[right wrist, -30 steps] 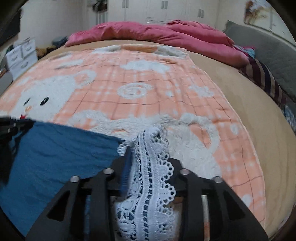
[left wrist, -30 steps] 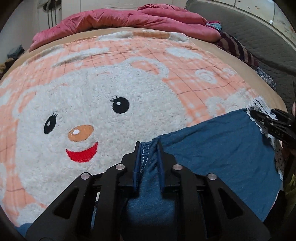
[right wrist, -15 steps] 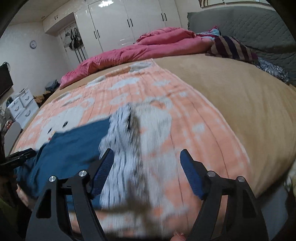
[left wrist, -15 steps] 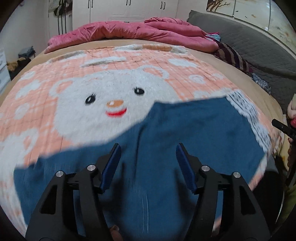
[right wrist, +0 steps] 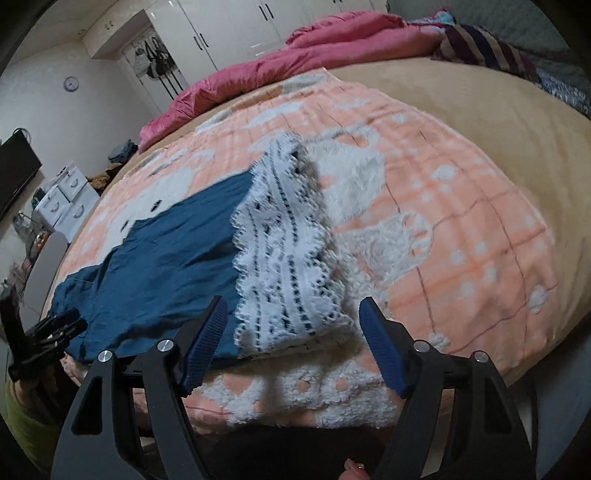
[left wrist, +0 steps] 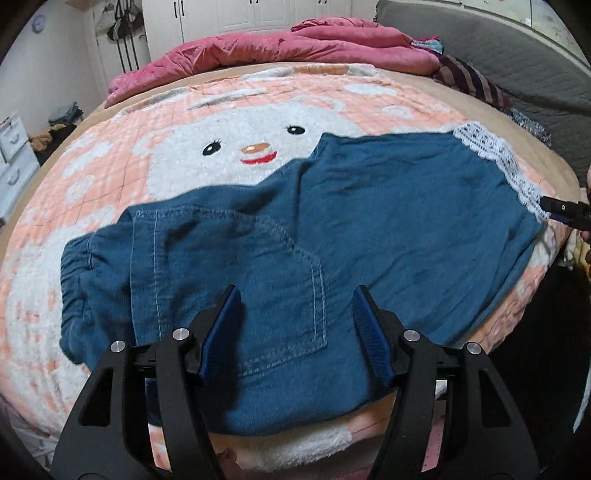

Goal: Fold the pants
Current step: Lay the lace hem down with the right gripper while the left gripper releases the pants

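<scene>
Blue denim pants [left wrist: 295, 236] with a white lace hem [left wrist: 495, 155] lie folded flat along the near edge of the bed, waistband to the left. My left gripper [left wrist: 295, 325] hovers open above the back pocket, nothing between its fingers. In the right wrist view the lace hem [right wrist: 284, 258] and blue cloth [right wrist: 166, 258] lie ahead of my right gripper [right wrist: 291, 339]. Its jaws are closing, apart and above the hem, pressing on nothing. The right gripper's tip [left wrist: 565, 214] shows at the right edge of the left view; the left gripper [right wrist: 48, 332] shows at far left of the right view.
A peach and white bear blanket [left wrist: 258, 122] covers the tan bed [right wrist: 461, 103]. A pink duvet [left wrist: 280, 51] and striped cloth [left wrist: 469, 81] lie at the far end. White drawers [right wrist: 62, 203] and wardrobes [right wrist: 229, 33] stand beyond. The bed's near edge [right wrist: 295, 406] drops off below the grippers.
Both grippers let go of the pants, the left of the blue edge and the right of the lace hem, and drew back toward the near edge. The pants now lie flat.
</scene>
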`<state>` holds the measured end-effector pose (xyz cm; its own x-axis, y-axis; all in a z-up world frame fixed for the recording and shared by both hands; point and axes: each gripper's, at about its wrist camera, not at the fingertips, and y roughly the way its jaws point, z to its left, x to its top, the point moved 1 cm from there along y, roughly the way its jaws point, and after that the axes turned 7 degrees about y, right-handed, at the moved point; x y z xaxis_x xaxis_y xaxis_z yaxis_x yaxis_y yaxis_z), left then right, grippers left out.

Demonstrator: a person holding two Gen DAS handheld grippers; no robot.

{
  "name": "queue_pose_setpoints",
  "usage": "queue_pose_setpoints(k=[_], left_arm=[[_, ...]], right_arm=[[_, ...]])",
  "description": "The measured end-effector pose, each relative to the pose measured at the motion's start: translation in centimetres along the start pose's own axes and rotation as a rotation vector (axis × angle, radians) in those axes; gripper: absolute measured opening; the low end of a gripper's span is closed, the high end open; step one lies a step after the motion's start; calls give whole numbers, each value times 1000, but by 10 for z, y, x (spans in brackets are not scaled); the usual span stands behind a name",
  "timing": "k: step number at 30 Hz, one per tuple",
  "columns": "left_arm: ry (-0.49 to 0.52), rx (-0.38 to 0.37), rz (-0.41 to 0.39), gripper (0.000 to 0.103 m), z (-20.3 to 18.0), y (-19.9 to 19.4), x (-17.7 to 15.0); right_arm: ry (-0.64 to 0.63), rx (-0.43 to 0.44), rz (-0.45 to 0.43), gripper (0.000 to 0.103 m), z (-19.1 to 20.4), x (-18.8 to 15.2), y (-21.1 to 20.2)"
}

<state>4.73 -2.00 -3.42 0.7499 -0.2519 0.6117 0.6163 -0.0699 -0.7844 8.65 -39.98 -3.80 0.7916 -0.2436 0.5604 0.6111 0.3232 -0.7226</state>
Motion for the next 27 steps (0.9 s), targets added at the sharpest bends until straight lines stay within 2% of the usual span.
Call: queue_pose_setpoints(k=[4, 7, 9, 12, 16, 18, 20, 27], left_arm=[[-11, 5, 15, 55, 1, 5, -6], [-12, 5, 15, 55, 0, 4, -7], [-20, 0, 17, 55, 1, 3, -8], [-25, 8, 23, 55, 4, 4, -10], [-35, -2, 26, 55, 8, 5, -11], [-39, -4, 27, 55, 11, 5, -12], [-44, -5, 27, 55, 14, 5, -12], [-60, -10, 23, 55, 23, 5, -14]], right_arm=[[42, 51, 29, 48, -3, -3, 5], [51, 68, 5, 24, -2, -3, -1], [31, 75, -24, 16, 0, -4, -10], [-33, 38, -59, 16, 8, -4, -24], [-101, -75, 4, 19, 12, -13, -3], [-110, -90, 1, 22, 11, -20, 2], [-95, -109, -7, 36, 6, -21, 0], [-80, -143, -28, 50, 2, -22, -15]])
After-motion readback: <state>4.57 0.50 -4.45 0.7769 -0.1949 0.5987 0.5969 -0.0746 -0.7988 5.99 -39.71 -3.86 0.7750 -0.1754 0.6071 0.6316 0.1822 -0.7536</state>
